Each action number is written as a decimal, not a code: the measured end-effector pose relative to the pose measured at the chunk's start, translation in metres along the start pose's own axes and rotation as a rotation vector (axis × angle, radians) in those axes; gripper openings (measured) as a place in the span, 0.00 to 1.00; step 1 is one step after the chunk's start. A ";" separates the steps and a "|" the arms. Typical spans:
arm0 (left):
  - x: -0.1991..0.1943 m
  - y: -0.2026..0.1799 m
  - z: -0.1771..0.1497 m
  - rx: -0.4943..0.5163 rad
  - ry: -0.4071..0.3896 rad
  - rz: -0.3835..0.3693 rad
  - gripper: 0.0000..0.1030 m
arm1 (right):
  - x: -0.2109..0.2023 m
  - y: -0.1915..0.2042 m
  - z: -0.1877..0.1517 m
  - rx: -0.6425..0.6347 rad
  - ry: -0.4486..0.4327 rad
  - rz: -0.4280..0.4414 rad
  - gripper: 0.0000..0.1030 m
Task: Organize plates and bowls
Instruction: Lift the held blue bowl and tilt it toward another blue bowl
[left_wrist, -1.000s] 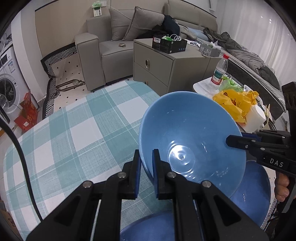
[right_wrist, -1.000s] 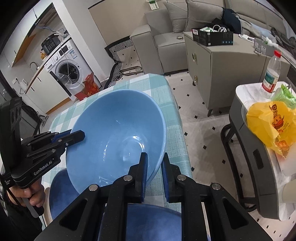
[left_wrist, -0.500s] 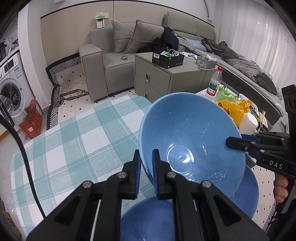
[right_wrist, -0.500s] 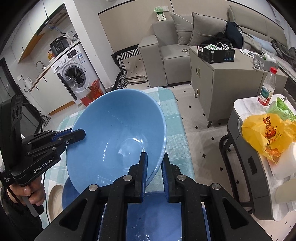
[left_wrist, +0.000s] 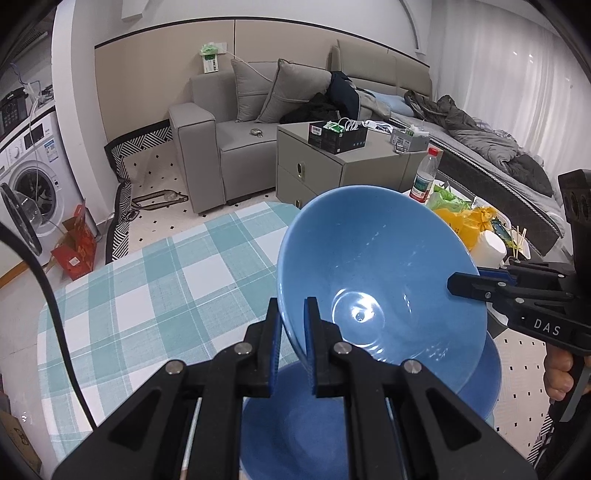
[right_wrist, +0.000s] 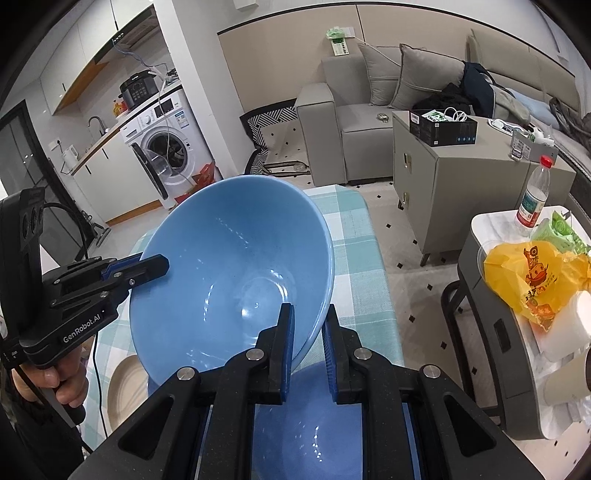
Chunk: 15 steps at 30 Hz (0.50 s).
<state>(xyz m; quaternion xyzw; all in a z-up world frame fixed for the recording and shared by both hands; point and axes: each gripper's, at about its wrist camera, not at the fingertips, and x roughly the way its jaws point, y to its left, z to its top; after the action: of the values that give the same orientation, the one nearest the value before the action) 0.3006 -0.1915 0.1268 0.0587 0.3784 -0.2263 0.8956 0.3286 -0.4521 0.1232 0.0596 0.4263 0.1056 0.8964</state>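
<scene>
Over the checked desk (left_wrist: 155, 295) we carry the large blue bowl (left_wrist: 373, 280) tilted, clear of the blue dishes (right_wrist: 317, 424) beneath. Our left gripper (left_wrist: 291, 343) has its fingers clamped on one side of the rim, our right gripper (right_wrist: 308, 350) on the opposite side. To do this well, we should keep both grips level and lift evenly. Only the right view shows the beige plate (right_wrist: 123, 387); the other hides it.

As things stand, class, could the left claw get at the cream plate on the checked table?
Probably not: the left claw is shut on the big blue bowl, which both claws hold. The cream plate lies beneath, unobstructed otherwise.
</scene>
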 end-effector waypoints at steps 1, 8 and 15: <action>-0.003 0.000 -0.002 -0.001 -0.004 0.001 0.09 | -0.002 0.002 -0.002 -0.004 -0.003 0.001 0.15; -0.018 0.007 -0.016 -0.017 -0.018 0.015 0.09 | -0.010 0.019 -0.010 -0.034 -0.007 0.012 0.15; -0.029 0.018 -0.032 -0.044 -0.024 0.029 0.09 | -0.010 0.038 -0.019 -0.071 0.003 0.034 0.15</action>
<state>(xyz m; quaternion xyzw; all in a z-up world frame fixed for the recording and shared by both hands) 0.2698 -0.1564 0.1237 0.0416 0.3714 -0.2056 0.9044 0.3027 -0.4174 0.1260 0.0349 0.4224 0.1359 0.8955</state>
